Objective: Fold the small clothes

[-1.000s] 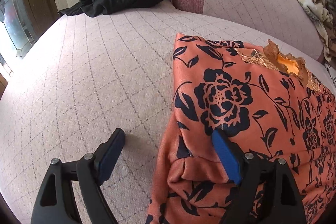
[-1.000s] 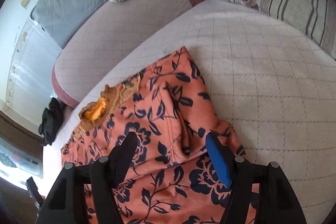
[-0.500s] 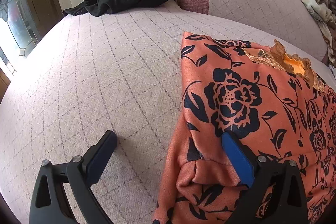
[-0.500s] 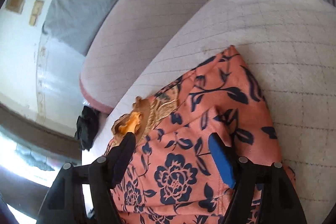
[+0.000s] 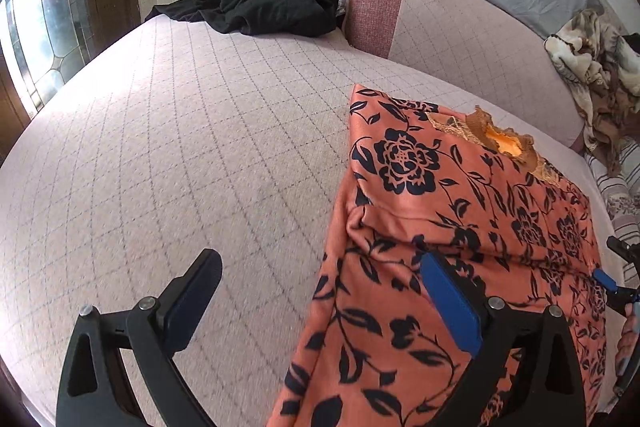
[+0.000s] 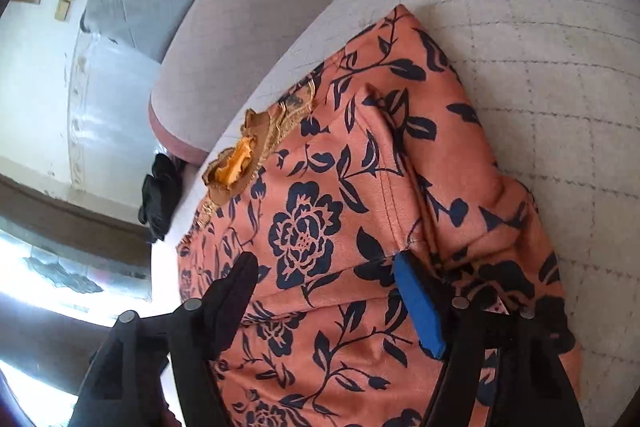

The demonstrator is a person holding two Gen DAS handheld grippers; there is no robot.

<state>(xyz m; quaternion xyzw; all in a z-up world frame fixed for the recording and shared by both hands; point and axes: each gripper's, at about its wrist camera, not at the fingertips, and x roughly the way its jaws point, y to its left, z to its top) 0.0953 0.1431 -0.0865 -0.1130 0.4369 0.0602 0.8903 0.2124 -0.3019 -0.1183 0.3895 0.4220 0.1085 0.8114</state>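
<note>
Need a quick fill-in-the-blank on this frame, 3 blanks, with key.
1. The floral garment is orange with ___ flowers.
2. The black clothes lie at the sofa's ___ end in the left view.
3. Both the left gripper and the right gripper have jaws that are ___.

Missing words: black; far; open

home bedroom: quilted bed, blanket

left of the orange floral garment the quilted bed surface lies bare, wide enough to pass. a black clothes heap blocks the far corner, the padded headboard closes the back, and a rumpled blanket with what may be striped pillows crowds the right.
</note>
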